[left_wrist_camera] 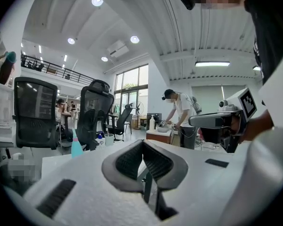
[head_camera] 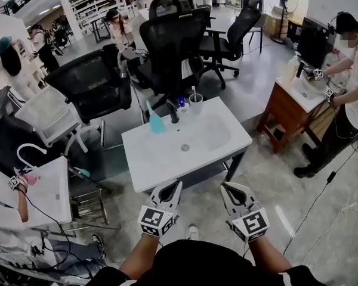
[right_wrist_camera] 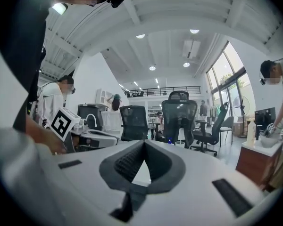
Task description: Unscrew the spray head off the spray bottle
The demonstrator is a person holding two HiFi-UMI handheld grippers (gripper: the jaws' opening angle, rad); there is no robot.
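Observation:
The teal spray bottle [head_camera: 156, 121] stands upright at the back left of the white basin counter [head_camera: 167, 154], beside a black faucet [head_camera: 173, 111]. In the left gripper view the spray bottle [left_wrist_camera: 76, 145] shows far ahead and to the left. My left gripper [head_camera: 177, 184] and right gripper [head_camera: 224, 186] hang side by side off the counter's near edge, well short of the bottle. Both are shut with nothing between their jaws. The left gripper [left_wrist_camera: 143, 141] and the right gripper [right_wrist_camera: 144, 142] each show their pads meeting at the tip.
A clear cup [head_camera: 195, 103] and a small blue-capped item [head_camera: 181, 101] stand behind the basin. Black office chairs [head_camera: 173, 46] crowd the counter's far side. Another person [head_camera: 346, 88] works at a wooden sink stand [head_camera: 289, 109] to the right. A second white counter [head_camera: 48, 189] lies at my left.

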